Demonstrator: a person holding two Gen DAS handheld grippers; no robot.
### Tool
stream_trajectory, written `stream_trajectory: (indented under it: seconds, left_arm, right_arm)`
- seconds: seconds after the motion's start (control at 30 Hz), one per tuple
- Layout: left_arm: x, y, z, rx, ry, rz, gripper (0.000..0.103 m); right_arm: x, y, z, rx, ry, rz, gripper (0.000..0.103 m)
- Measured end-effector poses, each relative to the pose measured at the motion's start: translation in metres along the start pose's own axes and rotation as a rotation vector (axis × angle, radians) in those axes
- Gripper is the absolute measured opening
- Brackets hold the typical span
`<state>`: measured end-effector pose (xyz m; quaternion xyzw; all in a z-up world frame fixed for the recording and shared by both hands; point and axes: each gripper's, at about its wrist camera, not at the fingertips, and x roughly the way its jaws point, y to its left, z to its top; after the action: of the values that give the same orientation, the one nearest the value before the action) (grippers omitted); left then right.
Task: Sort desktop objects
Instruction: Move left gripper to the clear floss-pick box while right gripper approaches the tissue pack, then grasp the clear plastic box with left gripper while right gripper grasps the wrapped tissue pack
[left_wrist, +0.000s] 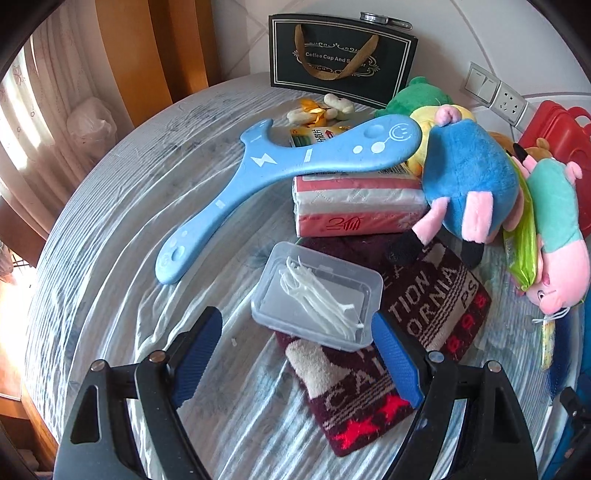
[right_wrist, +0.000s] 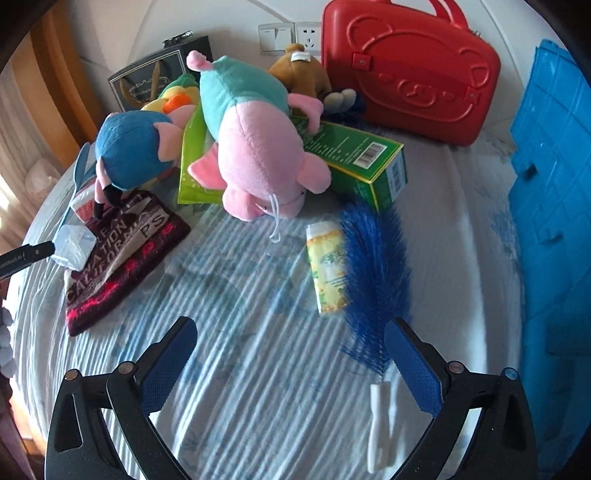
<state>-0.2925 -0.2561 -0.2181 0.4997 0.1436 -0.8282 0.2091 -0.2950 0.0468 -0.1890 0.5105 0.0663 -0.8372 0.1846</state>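
Premises are domestic, most likely a bedroom or living room in a home. Evidence: a tabletop under a pale blue striped cloth (right_wrist: 258, 369) carries soft pig toys (right_wrist: 255, 147), a red plastic bear-embossed carry case (right_wrist: 410, 74), a red-and-white pack of tissues (left_wrist: 354, 206) and a maroon lettered towel (left_wrist: 388, 369). A white wall switch and socket plate (right_wrist: 291, 35), sheer curtains (left_wrist: 40, 122) and orange wood panelling (left_wrist: 147, 48) surround it.

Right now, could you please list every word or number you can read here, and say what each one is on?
"Coffee Cup And S...": black gift bag, partly behind its handle.
"...TION", "...ORNIA", "PS", "898": dark towel.
"...NATION", "CALIFORNIA": same towel, right wrist view.
Green box, tissue pack, yellow packet: print unreadable.
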Motion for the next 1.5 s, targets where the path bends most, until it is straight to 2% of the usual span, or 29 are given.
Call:
stream_trajectory:
  seconds: [0.1,0.23,0.37,0.47,0.57,0.67,0.77,0.87,0.97,1.07,1.17,1.3,1.5]
  left_arm:
    - [0.020,-0.005,0.011,-0.011,0.029,-0.006,0.083]
    - [0.041,-0.008,0.015,-0.032,0.062,-0.027,0.086]
    - [0.048,-0.012,0.020,-0.036,0.060,-0.047,0.090]
    - [0.053,-0.015,0.023,-0.038,0.063,-0.052,0.093]
    - [0.054,-0.028,0.025,0.006,0.057,-0.048,0.094]
    - [0.047,-0.043,0.014,0.091,0.035,-0.088,0.092]
    - [0.032,-0.053,-0.006,0.181,-0.005,-0.097,0.087]
    - [0.019,-0.054,-0.027,0.270,-0.018,-0.110,0.086]
    - [0.011,-0.049,-0.043,0.295,-0.022,-0.122,0.088]
    - [0.012,-0.044,-0.047,0.262,0.011,-0.141,0.090]
    - [0.005,-0.043,-0.045,0.250,-0.005,-0.108,0.090]
    - [-0.011,-0.036,-0.040,0.314,-0.049,-0.044,0.090]
    - [-0.009,0.003,-0.030,0.261,-0.065,0.014,0.090]
  right_arm:
    - [0.021,-0.001,0.002,0.036,0.038,0.055,0.103]
    - [0.050,-0.008,0.001,0.094,0.103,0.084,0.103]
    - [0.065,-0.025,-0.002,0.124,0.124,0.021,0.103]
    - [0.066,-0.043,0.001,0.162,0.107,-0.016,0.103]
    - [0.065,-0.055,0.009,0.177,0.073,-0.036,0.103]
    - [0.071,-0.058,0.015,0.166,0.069,-0.050,0.103]
    - [0.081,-0.056,0.014,0.165,0.088,-0.031,0.103]
    - [0.081,-0.047,0.011,0.121,0.067,-0.064,0.103]
    - [0.078,-0.045,0.007,0.119,0.029,-0.070,0.103]
    - [0.075,-0.044,0.005,0.123,0.012,-0.074,0.103]
    - [0.075,-0.040,0.007,0.097,0.030,-0.089,0.103]
    - [0.069,-0.044,0.006,0.095,0.045,-0.054,0.103]
    - [0.059,-0.045,0.003,0.107,0.050,-0.020,0.102]
